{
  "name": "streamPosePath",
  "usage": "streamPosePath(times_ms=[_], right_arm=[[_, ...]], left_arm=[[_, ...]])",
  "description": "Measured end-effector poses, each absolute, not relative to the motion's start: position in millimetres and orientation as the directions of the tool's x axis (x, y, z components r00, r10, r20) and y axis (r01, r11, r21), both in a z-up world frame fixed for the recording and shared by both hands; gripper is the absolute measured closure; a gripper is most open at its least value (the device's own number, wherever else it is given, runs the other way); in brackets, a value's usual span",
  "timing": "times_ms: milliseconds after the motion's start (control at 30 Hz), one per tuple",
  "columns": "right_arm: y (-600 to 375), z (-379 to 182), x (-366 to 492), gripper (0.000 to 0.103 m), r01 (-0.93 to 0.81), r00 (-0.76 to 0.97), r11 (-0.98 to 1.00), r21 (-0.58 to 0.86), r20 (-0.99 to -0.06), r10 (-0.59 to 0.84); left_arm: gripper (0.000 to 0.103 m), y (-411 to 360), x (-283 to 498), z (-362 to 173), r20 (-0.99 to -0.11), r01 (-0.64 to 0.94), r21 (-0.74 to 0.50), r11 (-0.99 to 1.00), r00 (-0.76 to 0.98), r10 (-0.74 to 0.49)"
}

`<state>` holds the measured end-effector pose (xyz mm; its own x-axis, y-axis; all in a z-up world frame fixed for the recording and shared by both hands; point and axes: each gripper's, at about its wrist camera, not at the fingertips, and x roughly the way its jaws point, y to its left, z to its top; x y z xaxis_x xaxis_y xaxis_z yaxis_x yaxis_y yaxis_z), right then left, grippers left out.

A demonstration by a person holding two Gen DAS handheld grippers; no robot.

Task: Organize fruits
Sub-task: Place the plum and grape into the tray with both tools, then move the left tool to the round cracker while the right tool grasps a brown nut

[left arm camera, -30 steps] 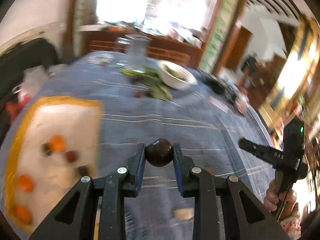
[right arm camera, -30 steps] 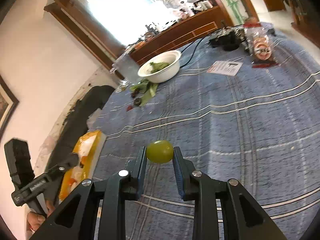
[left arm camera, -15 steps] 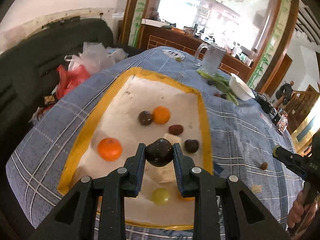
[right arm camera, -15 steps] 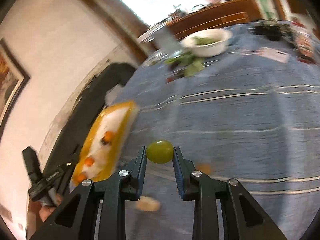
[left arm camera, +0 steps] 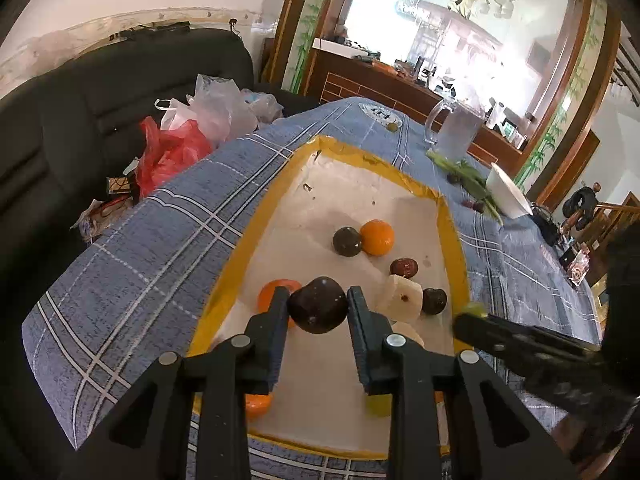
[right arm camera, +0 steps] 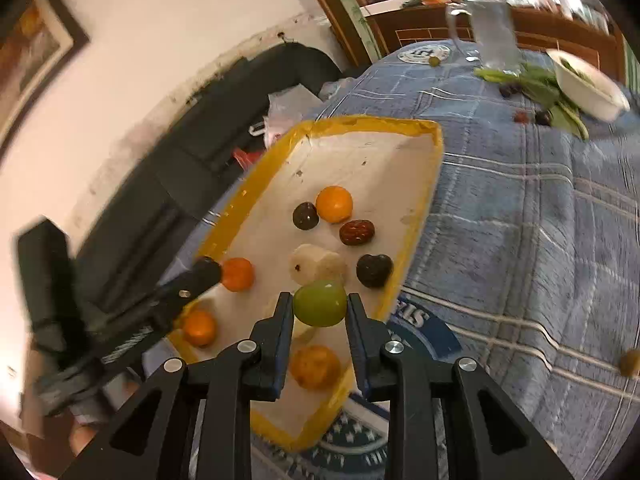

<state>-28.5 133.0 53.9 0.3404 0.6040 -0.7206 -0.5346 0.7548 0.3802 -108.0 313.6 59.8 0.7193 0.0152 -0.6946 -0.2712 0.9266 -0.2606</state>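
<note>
My left gripper [left arm camera: 318,312] is shut on a dark plum [left arm camera: 318,310] and holds it above the near part of a white tray with a yellow rim [left arm camera: 256,220]. My right gripper [right arm camera: 319,310] is shut on a green grape [right arm camera: 320,303] above the same tray [right arm camera: 424,184], near its right edge. The tray holds several fruits: oranges [right arm camera: 334,204], dark plums [right arm camera: 374,270], a red date [right arm camera: 357,232] and white fruit pieces [right arm camera: 316,266]. The right gripper shows at the right of the left wrist view [left arm camera: 472,316], the left gripper at the left of the right wrist view [right arm camera: 206,272].
The table has a blue checked cloth [right arm camera: 520,208]. At the far end stand a clear jug [right arm camera: 492,32], green leaves [right arm camera: 536,80] and a white bowl [right arm camera: 588,84]. A loose grape [right arm camera: 630,362] lies on the cloth at the right. A dark sofa [left arm camera: 80,120] with plastic bags [left arm camera: 192,132] is left.
Both grippers have swung from over the bare cloth to above the tray, each still holding its fruit. The right gripper has come close beside the left one.
</note>
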Motion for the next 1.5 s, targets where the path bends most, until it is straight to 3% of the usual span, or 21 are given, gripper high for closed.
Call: streamPosePath(times_ms=[67,167,233,400,633,967,1500], right_arm=[[142.7,50.1,-29.6,0.073,-0.545,0.347,0.763,0.348,-0.735,0.583],[145.8,46.9,-29.2,0.066,-0.549,0.342,0.767,0.332,-0.748,0.568],[143.8,47.1,-29.2,0.046,-0.544,0.351,0.767,0.341,-0.738,0.577],[128.7,57.4,-36.9,0.045,-0.524,0.385,0.773,0.357,-0.711,0.589],[82.0,70.5,-55.6,0.038,-0.43,0.478,0.81,0.399,-0.66,0.579],[36.5,68.9,-77.4,0.038,-0.324,0.555,0.882,0.343,-0.686,0.471],[4.2,71.1,-98.4,0.035,-0.283,0.61,0.912,0.298,-0.678,0.41]], left_arm=[[0.043,314.8,-113.1,62.4,-0.682,-0.264,-0.269,0.926,0.732,0.01],[0.039,316.6,-119.6,67.8,-0.663,-0.271,-0.268,0.924,0.748,0.027],[0.036,317.6,-120.2,69.1,-0.663,-0.272,-0.272,0.923,0.749,0.025],[0.034,309.7,-126.3,73.5,-0.659,-0.285,-0.249,0.926,0.75,0.053],[0.017,271.9,-131.1,88.0,-0.63,-0.304,-0.082,0.949,0.754,0.188],[0.016,221.3,-134.2,97.3,-0.602,-0.225,0.035,0.974,0.773,0.2],[0.016,189.0,-139.0,101.5,-0.606,-0.154,0.07,0.986,0.778,0.165]])
